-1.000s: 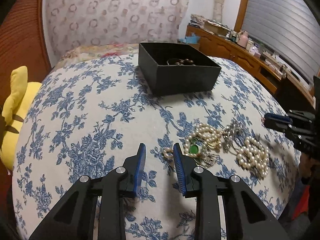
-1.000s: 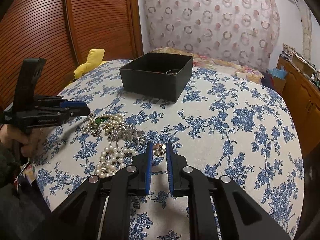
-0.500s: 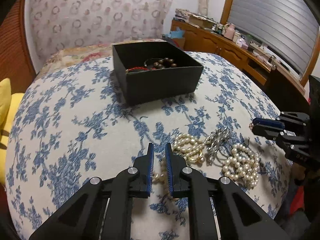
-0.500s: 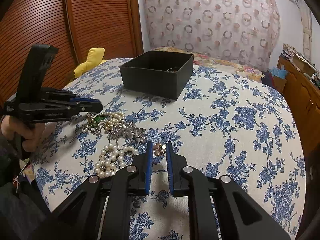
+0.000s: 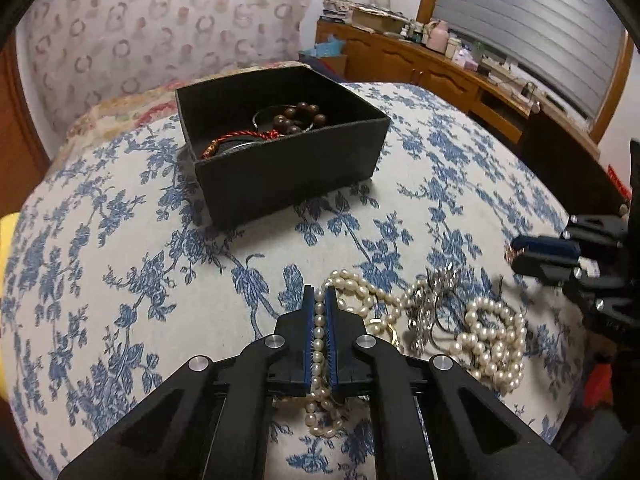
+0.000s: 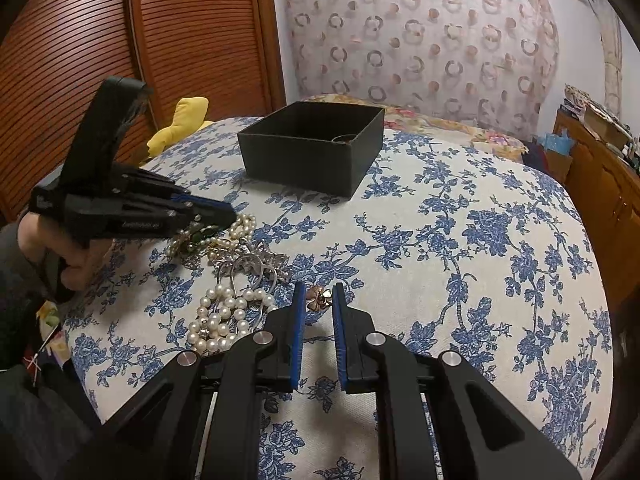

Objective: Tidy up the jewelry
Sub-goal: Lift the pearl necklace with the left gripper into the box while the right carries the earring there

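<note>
My left gripper (image 5: 319, 294) is shut on a white pearl necklace (image 5: 318, 344) whose strand runs between the pads and hangs below. A second pearl strand (image 5: 494, 342) and silver pieces (image 5: 434, 300) lie to its right. The black open box (image 5: 288, 168) holds brown beads and a red cord. My right gripper (image 6: 317, 294) is slightly open, its pads on either side of a small rose-gold flower piece (image 6: 318, 297). The pearl pile (image 6: 224, 316) lies left of it; the box (image 6: 312, 152) stands beyond. The left gripper (image 6: 208, 212) shows over the pile.
The bed has a blue floral cover (image 5: 120, 280). A yellow plush (image 6: 184, 120) lies at its far edge by a wooden slatted door (image 6: 80, 60). A wooden sideboard (image 5: 440, 72) with clutter runs along the wall.
My left gripper closed on the pearl necklace and lifted, moving nearer the box. My right gripper stayed around the flower piece.
</note>
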Demonstrator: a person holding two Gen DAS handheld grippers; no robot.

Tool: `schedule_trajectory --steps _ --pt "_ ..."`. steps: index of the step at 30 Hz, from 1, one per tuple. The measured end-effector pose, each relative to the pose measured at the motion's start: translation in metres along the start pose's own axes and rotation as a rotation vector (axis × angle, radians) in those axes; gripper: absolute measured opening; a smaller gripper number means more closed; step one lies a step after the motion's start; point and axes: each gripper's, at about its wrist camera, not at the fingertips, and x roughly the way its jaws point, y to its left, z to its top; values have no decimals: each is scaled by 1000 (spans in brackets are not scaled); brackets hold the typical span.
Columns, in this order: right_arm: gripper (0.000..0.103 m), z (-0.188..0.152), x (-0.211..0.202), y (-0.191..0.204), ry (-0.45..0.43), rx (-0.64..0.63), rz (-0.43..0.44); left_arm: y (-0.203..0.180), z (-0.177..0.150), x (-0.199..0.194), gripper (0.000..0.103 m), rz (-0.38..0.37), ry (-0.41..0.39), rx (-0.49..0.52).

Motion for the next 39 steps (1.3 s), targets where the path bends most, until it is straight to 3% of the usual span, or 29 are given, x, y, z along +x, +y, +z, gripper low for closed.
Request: schedule_trajectory --steps 4,8,21,39 --pt "15 0 -1 1 -3 -2 1 6 2 -11 4 -11 -39 -28" --pt "15 4 -4 3 -15 -4 1 5 7 -44 4 -17 -126 -41" --pt "15 39 -27 17 -91 -51 2 -14 46 -137 4 41 -344 -2" --pt "15 102 -40 20 -182 -88 15 -15 116 -178 4 112 -461 18"
